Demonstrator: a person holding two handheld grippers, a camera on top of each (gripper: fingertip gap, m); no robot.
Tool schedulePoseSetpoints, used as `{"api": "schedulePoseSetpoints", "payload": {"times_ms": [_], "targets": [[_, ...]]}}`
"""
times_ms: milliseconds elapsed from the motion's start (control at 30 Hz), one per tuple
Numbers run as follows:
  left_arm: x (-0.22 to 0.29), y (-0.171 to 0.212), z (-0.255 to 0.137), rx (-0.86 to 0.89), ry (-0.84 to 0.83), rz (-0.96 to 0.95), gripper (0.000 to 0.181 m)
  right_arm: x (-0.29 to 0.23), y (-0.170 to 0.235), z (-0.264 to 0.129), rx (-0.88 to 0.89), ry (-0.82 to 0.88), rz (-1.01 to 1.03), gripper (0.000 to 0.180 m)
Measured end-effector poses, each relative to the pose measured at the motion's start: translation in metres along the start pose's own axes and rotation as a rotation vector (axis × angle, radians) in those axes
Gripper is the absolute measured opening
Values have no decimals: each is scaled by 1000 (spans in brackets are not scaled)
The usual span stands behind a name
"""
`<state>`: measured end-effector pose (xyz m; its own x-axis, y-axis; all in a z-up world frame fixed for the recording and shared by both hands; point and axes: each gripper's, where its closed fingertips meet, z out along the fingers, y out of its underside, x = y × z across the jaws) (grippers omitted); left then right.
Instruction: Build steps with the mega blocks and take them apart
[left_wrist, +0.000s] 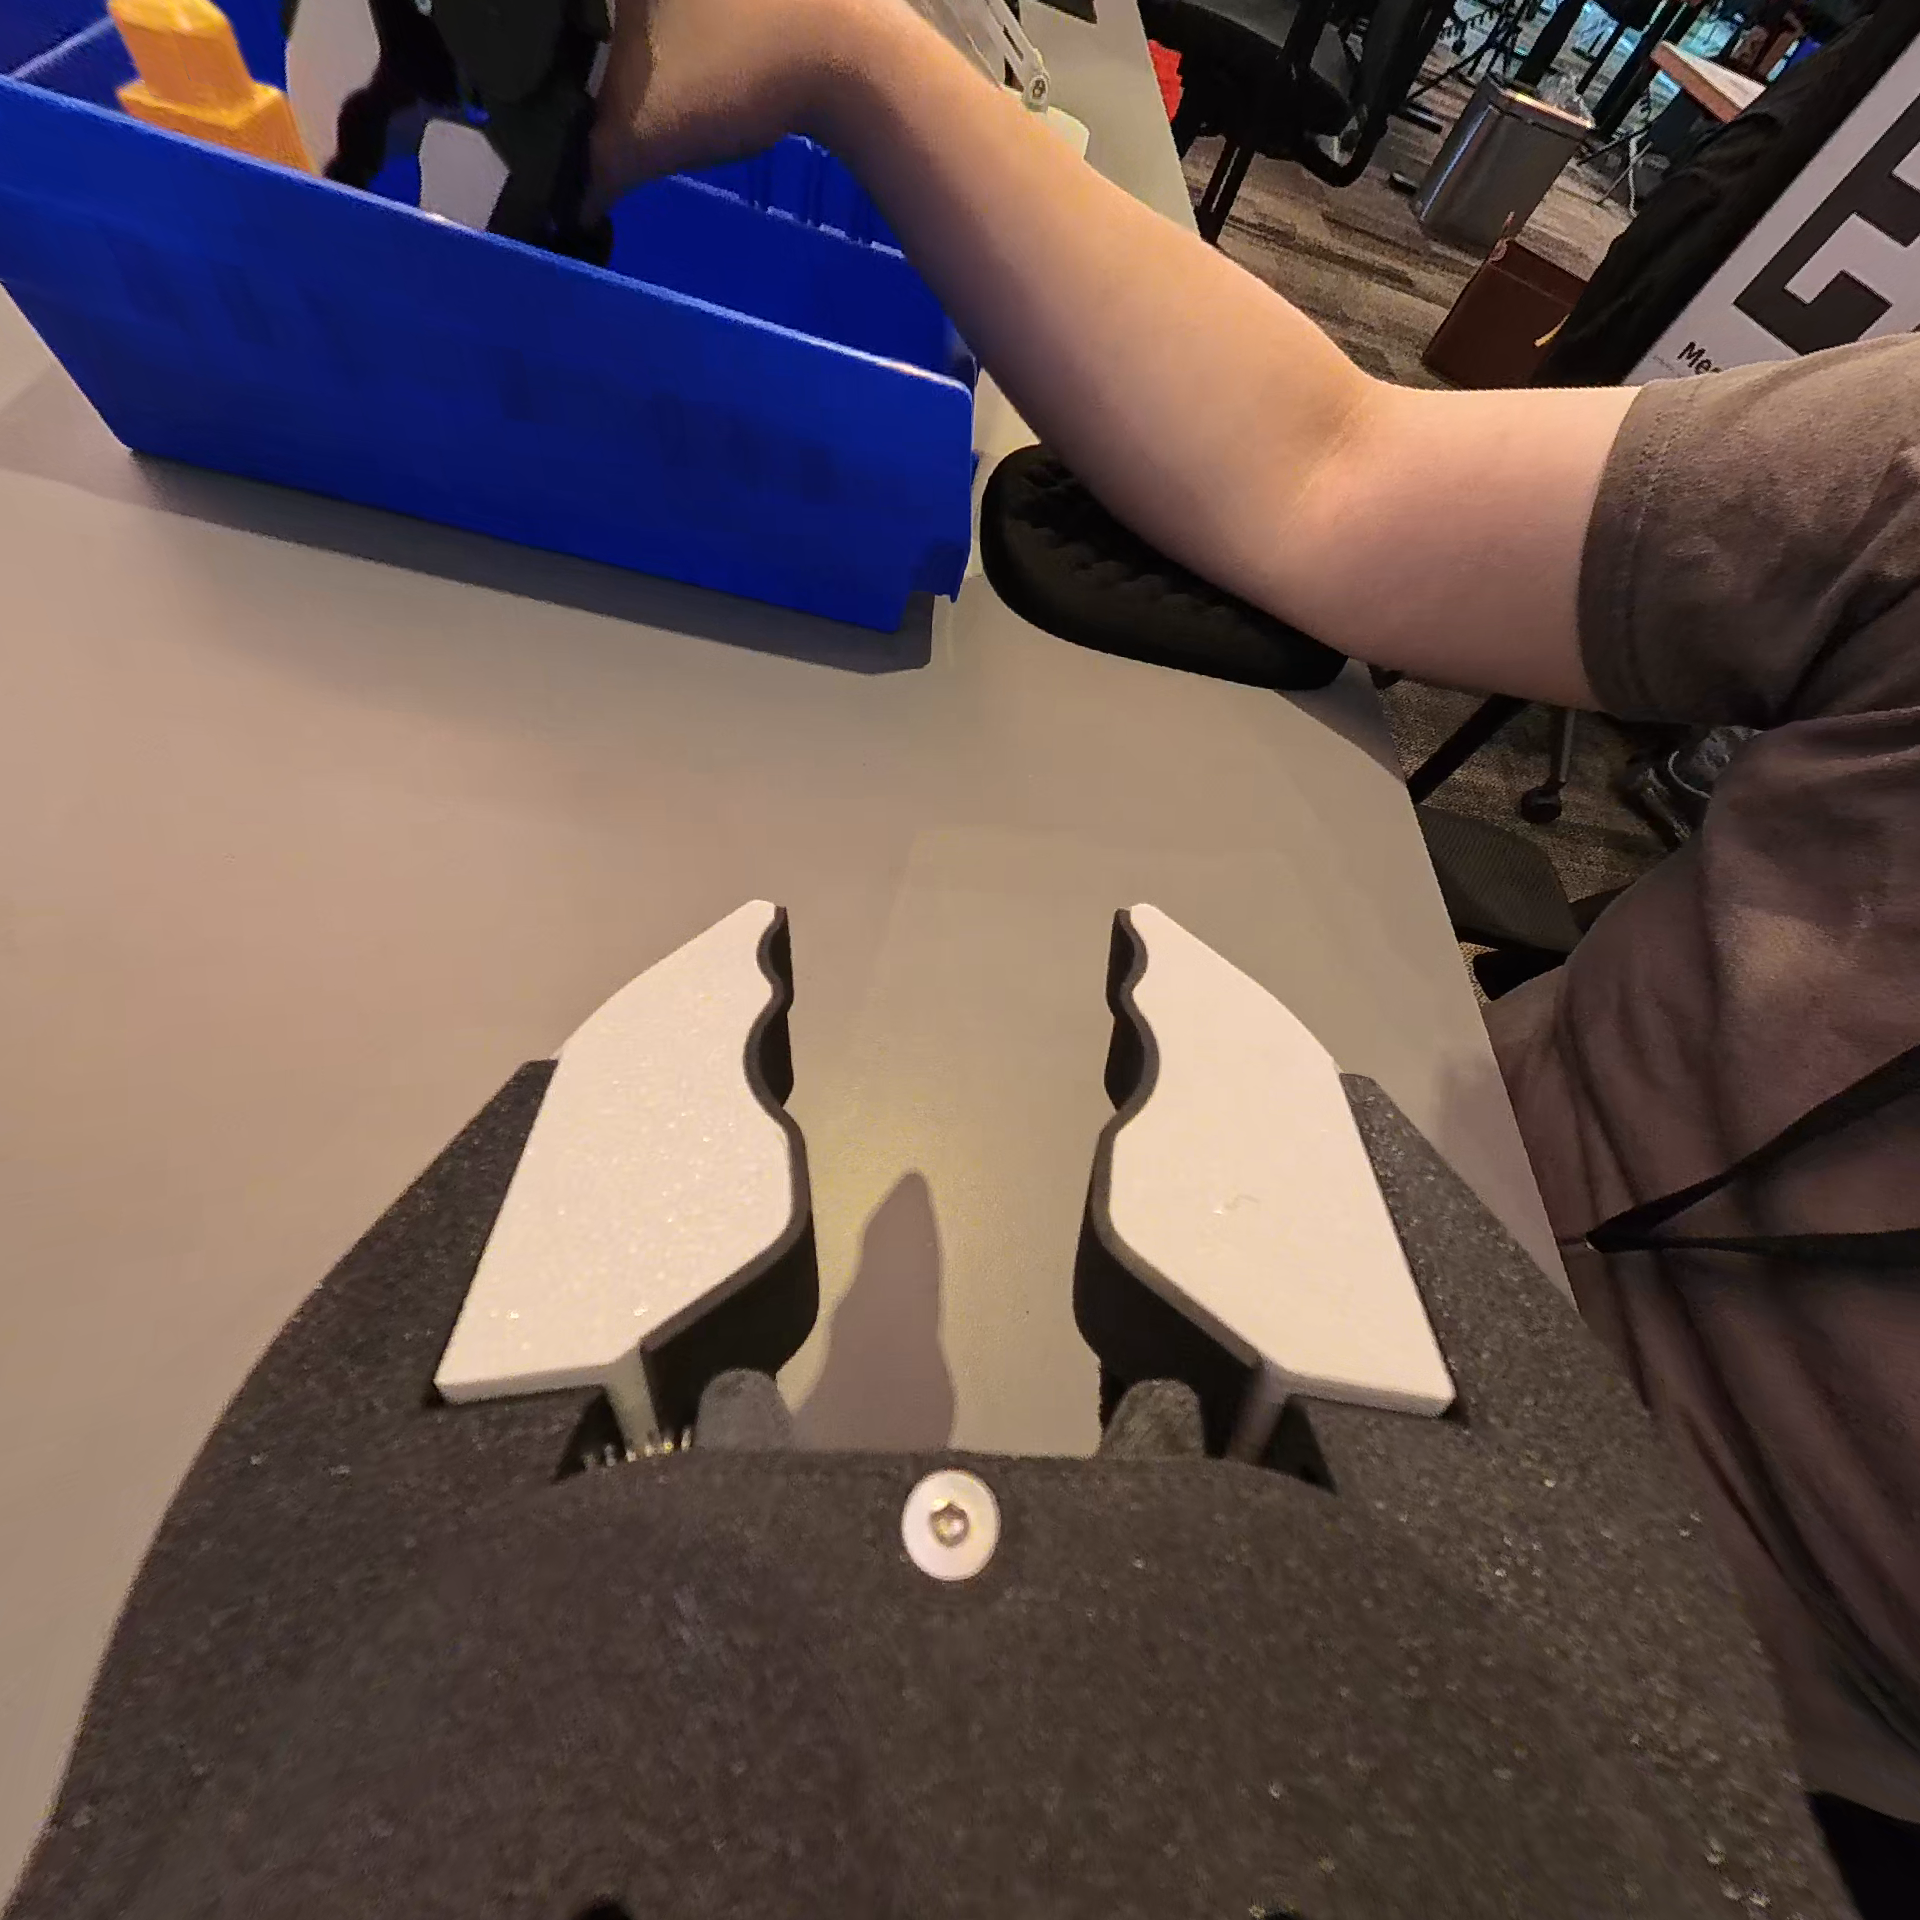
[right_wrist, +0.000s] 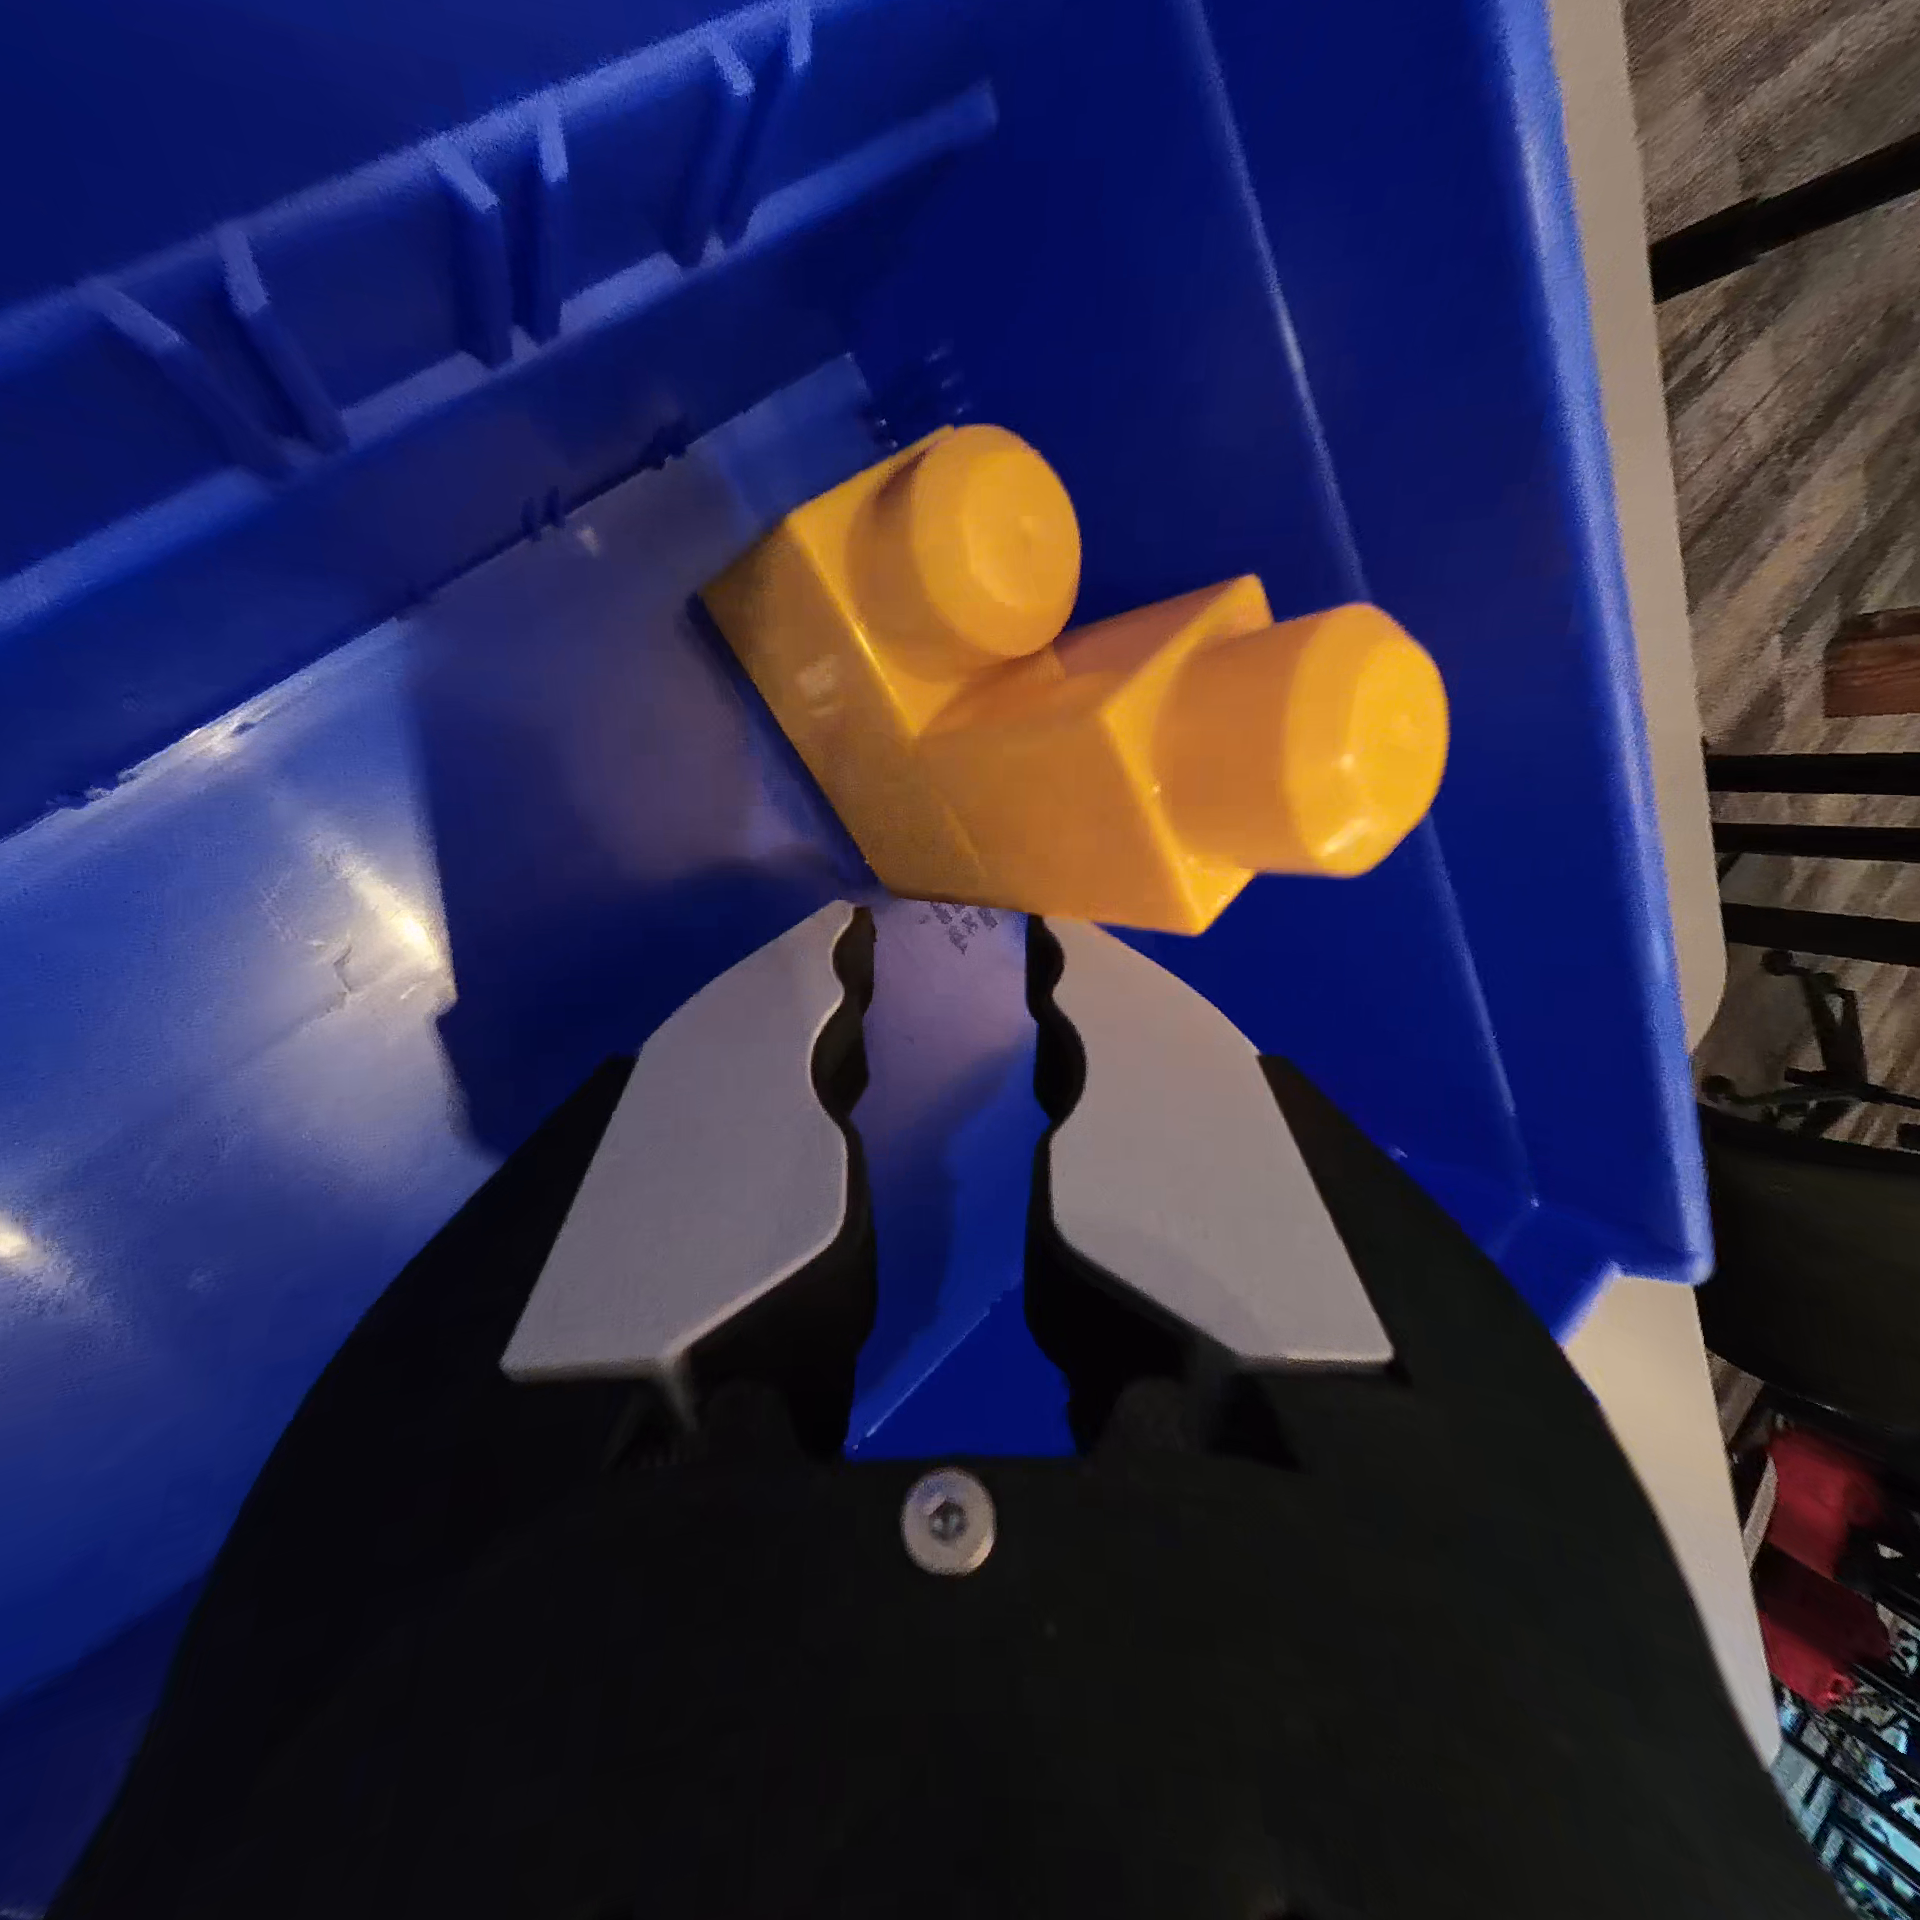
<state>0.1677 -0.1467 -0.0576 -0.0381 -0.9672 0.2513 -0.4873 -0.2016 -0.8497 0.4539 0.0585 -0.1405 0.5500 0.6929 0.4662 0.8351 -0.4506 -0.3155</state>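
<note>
Your left gripper hangs low over the bare grey table with its jaws spread and nothing between them, while your right gripper is down inside the blue bin, jaws parted with only a narrow gap, empty, tips just short of the orange block steps. That two-stud piece sits tilted against the bin's far wall, so this looks like the fetching step, though whether for building or for pulling apart cannot be told. Next, widen the right jaws, straddle the block's flat sides below the studs, and close before lifting.
</note>
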Motion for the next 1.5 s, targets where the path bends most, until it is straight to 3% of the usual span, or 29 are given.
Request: {"api": "schedulePoseSetpoints", "payload": {"times_ms": [267, 433, 600, 700, 767, 967, 1200, 1400, 1500], "targets": [[-5, -9, -10, 30, -46, 17, 57, 0, -4, 0, 19, 0, 5, 30], [-14, -38, -62, 123, -181, 58, 59, 14, -11, -22, 110, 28, 59, 29], [-57, -36, -176, 69, -631, 66, 64, 27, -10, -46, 151, 73, 96, 31], [-88, 5, -258, -112, -1009, 2, 64, 33, -11, -62, 179, 101, 119, 31], [-94, 36, -284, -254, -1096, -49, 64, 37, -11, -71, 191, 118, 128, 32], [-105, 94, -281, -480, -1067, -219, 71, 40, -13, -86, 191, 160, 121, 33], [-122, 145, -272, -845, -1164, -332, 77, 41, -7, -84, 169, 159, 123, 34], [-130, 172, -276, -1003, -1212, -391, 65, 42, -1, -83, 159, 154, 132, 34], [-135, 171, -278, -983, -1233, -378, 45, 42, 0, -83, 161, 149, 134, 34]]}}
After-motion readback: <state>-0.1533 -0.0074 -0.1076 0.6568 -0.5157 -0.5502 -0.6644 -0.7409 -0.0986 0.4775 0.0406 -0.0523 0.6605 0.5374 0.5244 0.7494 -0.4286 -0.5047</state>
